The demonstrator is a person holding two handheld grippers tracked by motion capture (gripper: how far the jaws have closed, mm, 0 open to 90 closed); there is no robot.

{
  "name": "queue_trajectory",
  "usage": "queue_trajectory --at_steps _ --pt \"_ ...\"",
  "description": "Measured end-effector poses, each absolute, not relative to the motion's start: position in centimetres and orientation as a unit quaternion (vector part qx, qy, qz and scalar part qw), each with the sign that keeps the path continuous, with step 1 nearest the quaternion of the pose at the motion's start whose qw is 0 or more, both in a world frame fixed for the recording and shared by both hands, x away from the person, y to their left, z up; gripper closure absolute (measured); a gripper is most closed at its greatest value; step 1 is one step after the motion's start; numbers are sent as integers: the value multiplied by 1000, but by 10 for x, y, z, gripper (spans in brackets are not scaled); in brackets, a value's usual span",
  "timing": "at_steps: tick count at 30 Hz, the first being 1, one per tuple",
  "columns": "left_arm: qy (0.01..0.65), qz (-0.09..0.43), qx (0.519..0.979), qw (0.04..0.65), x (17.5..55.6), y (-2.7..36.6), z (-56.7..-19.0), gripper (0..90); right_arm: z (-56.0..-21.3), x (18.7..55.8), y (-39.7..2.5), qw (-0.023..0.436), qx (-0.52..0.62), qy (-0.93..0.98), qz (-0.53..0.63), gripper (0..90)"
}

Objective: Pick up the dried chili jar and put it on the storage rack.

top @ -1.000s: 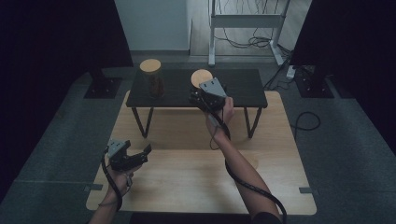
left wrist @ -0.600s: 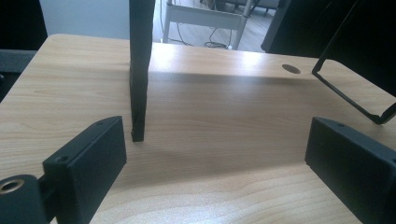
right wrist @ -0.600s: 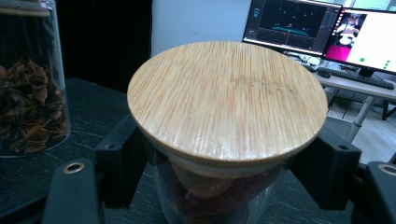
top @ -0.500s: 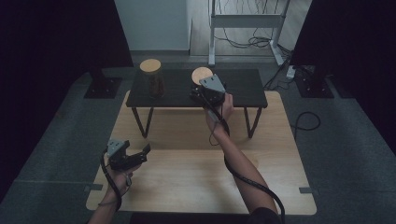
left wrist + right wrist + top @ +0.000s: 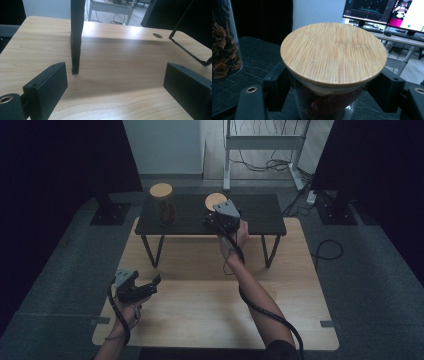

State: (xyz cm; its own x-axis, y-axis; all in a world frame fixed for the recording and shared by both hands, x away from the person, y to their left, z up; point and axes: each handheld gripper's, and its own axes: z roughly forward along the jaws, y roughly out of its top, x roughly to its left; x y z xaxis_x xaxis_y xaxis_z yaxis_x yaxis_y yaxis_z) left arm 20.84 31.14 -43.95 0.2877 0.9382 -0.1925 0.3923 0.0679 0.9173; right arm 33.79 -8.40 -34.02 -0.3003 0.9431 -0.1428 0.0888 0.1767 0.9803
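The right tongs (image 5: pixel 332 100) grasp a glass jar of dried red fruit (image 5: pixel 329 102) just under its bamboo lid (image 5: pixel 333 53), one jaw on either side. That jar stands on the small black stand (image 5: pixel 260 215), to the right of a second lidded jar of brown star anise (image 5: pixel 163 206). In front of the stand, the left tongs (image 5: pixel 150 287) hover released over the wooden desk (image 5: pixel 210 320), near the stand's leg (image 5: pixel 76 37).
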Motion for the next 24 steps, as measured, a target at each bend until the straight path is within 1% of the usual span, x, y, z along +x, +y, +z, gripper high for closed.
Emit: queue_trajectory --at_steps 12,24 --pt "532 271 626 501 209 312 -440 49 -340 346 -82 424 414 634 496 256" --pt "530 272 626 503 208 312 -439 48 -342 345 -83 421 421 628 502 255"
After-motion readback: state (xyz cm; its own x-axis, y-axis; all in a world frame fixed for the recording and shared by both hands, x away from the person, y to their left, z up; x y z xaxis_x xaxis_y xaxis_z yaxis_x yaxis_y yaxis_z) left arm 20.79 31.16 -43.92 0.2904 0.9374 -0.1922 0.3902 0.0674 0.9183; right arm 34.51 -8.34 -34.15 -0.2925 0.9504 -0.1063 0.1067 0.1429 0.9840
